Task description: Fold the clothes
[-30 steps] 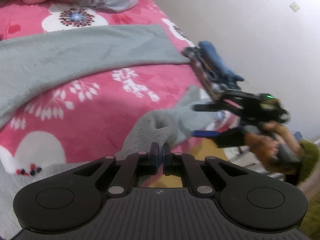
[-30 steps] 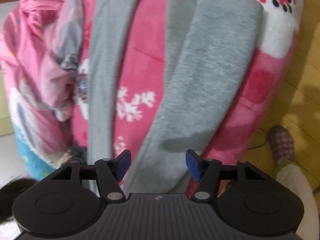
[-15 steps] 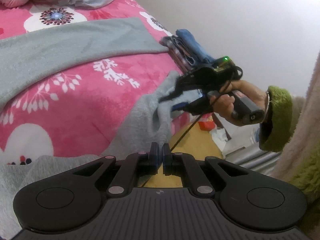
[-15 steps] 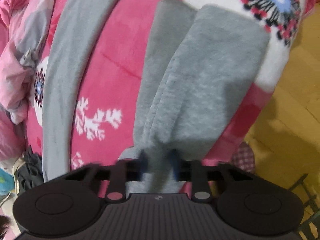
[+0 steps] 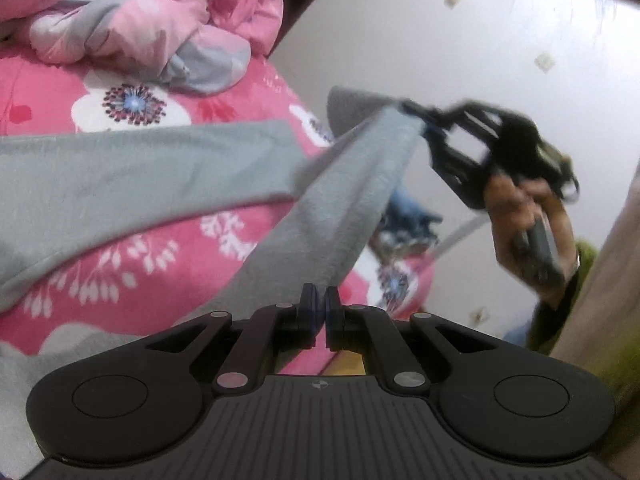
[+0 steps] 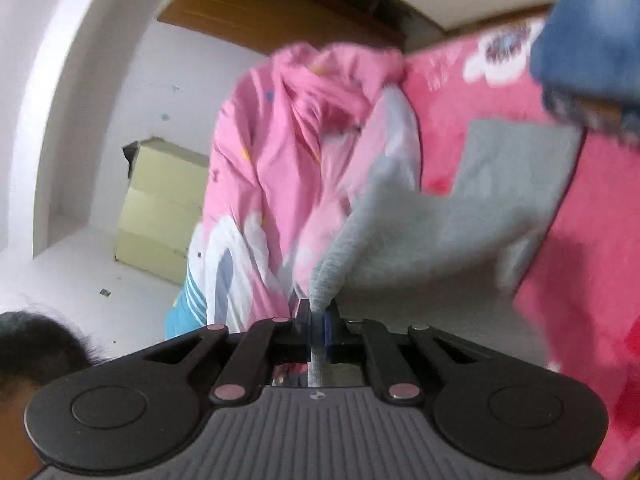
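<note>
nearest in the left wrist view, the left gripper [image 5: 320,308] was clenched, its dark pads pressed together on the near edge of the grey garment [image 5: 340,200]. from there the cloth rose as a taut band, clear of the bed, to the right gripper [image 5: 424,124], which was clamped on the far corner and held up by the person's hand [image 5: 528,224]. in the right wrist view the right gripper [image 6: 318,328] pinched a bunched ribbed edge of the same grey garment [image 6: 440,224] between its pads.

beneath the lifted band, another length of the grey cloth lay flat across the pink floral blanket [image 5: 120,240]. whether it was the same garment could not be told. just past the bed's edge sat a blue cloth bundle [image 5: 408,208]. farthest back lay a crumpled pink jacket [image 5: 152,28], against the white wall [image 5: 440,40].

the step in hand appeared to be lifting one half to lay it over the other. it would go well if both grips held even tension, so that the raised edge stayed straight, and if the two corners were carried over together and set down squarely on the flat part. uneven height between the hands would probably skew the fold.
</note>
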Action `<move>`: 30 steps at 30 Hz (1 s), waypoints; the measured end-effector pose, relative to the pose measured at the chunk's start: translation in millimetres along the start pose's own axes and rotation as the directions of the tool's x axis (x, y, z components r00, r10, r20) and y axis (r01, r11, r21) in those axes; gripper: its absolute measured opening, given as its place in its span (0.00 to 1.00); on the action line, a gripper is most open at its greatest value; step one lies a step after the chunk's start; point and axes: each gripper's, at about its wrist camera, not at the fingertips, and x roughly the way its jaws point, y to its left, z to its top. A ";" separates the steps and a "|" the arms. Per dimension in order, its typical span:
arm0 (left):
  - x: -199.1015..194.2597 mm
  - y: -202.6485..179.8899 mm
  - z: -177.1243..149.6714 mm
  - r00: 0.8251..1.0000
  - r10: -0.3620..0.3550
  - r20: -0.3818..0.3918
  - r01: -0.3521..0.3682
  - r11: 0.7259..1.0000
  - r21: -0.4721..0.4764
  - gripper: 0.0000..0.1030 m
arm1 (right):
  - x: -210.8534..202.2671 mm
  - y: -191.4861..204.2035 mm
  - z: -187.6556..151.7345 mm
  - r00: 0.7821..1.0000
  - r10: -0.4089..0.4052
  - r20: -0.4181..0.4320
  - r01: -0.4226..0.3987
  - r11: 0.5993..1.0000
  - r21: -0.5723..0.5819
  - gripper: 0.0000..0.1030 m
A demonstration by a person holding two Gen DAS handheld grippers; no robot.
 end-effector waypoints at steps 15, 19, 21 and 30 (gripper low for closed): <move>110.4 18.6 -107.6 0.903 0.028 -0.430 -0.012 0.999 0.040 0.03 | -98.7 -220.0 -34.6 0.768 -0.640 -0.021 0.619 0.733 0.282 0.06; 106.4 24.4 -103.6 0.888 0.046 -0.457 -0.040 0.999 0.023 0.12 | -100.9 -190.2 -25.8 0.738 -0.675 -0.021 0.669 0.727 0.154 0.07; 98.5 24.2 -100.2 0.888 0.052 -0.456 -0.050 0.999 0.016 0.21 | -88.3 -168.8 -27.7 0.746 -0.666 -0.024 0.666 0.744 0.053 0.08; 70.9 19.3 -64.5 0.937 0.114 -0.331 -0.119 0.993 0.004 0.29 | 41.0 -70.9 -46.7 0.803 -0.592 -0.069 0.439 0.666 -0.602 0.40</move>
